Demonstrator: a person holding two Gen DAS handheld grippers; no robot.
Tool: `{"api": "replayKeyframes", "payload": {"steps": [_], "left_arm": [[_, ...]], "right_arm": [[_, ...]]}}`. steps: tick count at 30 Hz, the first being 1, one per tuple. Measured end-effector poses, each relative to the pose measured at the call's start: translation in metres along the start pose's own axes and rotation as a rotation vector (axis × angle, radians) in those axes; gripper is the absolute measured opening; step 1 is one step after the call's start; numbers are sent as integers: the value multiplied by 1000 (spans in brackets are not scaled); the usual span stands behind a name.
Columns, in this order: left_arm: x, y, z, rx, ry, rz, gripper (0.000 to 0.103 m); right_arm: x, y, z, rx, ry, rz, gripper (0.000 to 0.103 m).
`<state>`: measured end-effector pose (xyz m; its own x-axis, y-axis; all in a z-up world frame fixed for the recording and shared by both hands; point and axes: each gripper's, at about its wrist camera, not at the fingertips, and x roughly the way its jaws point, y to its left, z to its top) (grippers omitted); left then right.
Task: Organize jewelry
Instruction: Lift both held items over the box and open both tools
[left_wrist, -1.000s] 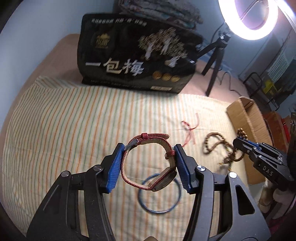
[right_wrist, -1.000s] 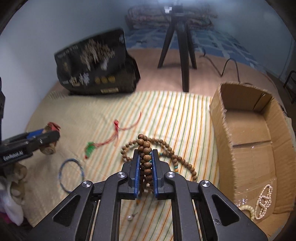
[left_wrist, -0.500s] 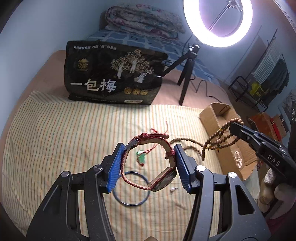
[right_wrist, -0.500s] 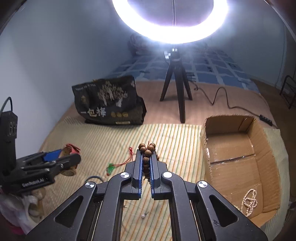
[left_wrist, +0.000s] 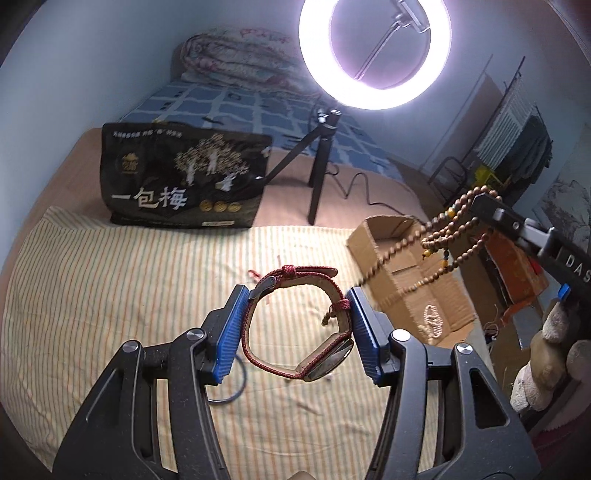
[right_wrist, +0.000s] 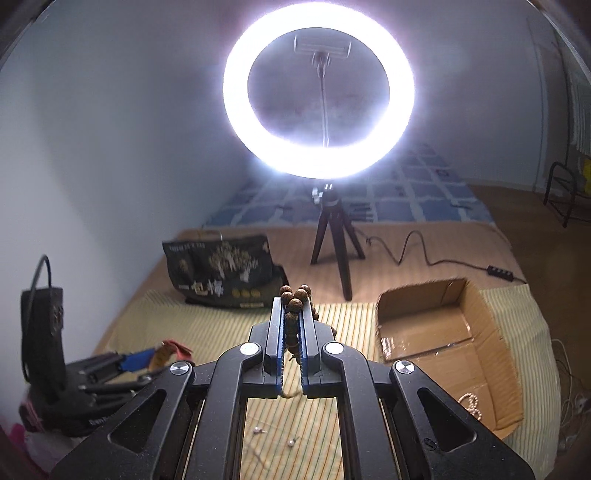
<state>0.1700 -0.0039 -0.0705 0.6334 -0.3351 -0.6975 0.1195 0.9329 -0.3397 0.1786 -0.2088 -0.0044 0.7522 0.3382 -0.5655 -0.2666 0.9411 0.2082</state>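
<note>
Red woven-strap watch, held in the air between the blue pads of the left gripper, above the striped cloth. The jaws stand at about half width, one pad on the buckle side of the strap, the other on the strap just above the case. The strap looks soft and springy, so it probably keeps its loop only under light squeeze; the case is likely the heavy, scratch-prone part, and the strap the safer place to hold. String of wooden beads, pinched in the nearly closed right gripper, its long loops hanging free near the open cardboard box. The string is limp and will probably swing and snag; a hold on several strands at once seems firmest. A pearl strand lies in the box. On the cloth: a blue ring and small earrings. Behind: a black printed bag and a ring light on a tripod.
</note>
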Motion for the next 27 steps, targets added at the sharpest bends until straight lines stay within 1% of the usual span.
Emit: {"api": "replayKeyframes", "payload": {"steps": [8,11,15,20,27], "left_arm": [[-2,-35,4,35,-15,-46,56],[2,-51,6,53,-13,-64,55],[12,-73,9,79,-13,-85,56],[28,-96,11,97,-2,-111,56],[58,-132,17,128,17,-146,56]], "right_arm": [[-43,-11,16,28,-110,-7,5],[-55,-18,22,21,-140,-34,5],[-57,-34,26,36,-146,-55,5],[-58,-60,32,60,-156,-103,5],[-63,-95,36,97,-180,-166,5]]}}
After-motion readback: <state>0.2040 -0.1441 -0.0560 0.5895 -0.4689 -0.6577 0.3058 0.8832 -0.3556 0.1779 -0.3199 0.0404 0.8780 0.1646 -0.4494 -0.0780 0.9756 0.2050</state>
